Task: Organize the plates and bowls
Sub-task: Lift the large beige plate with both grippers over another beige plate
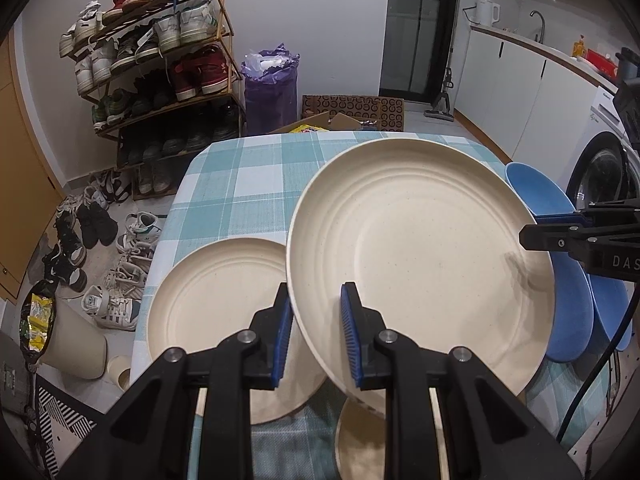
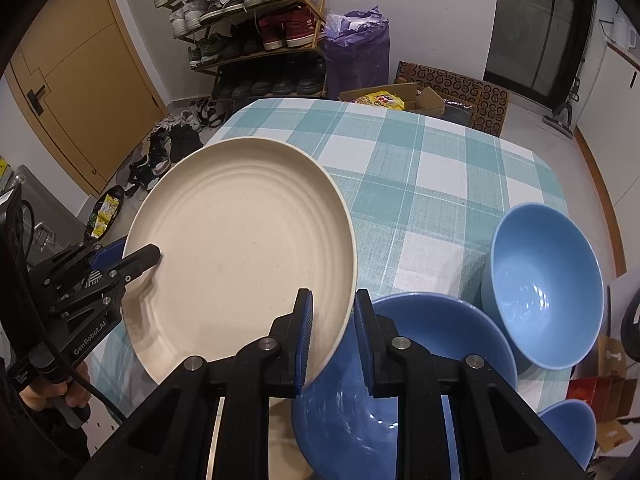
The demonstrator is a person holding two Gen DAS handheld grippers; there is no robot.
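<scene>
While both clamp cream plate [image 2: 240, 248], left hand-held gripper [image 2: 132, 258] reads "GenRobot.AI"; right hand-held gripper [image 2: 332, 336] unmarked.

Raised plate [image 1: 420, 248] hides most blue bowls [image 1: 568, 292].

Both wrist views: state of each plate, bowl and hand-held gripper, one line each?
large cream plate: lifted off the table, tilted, held at two rim spots
left hand-held gripper: shut on the large cream plate's rim
right hand-held gripper: shut on the opposite rim
second cream plate: flat on the tablecloth, empty
blue bowls: three, upright, empty, on the table
checked tablecloth: spread flat
</scene>
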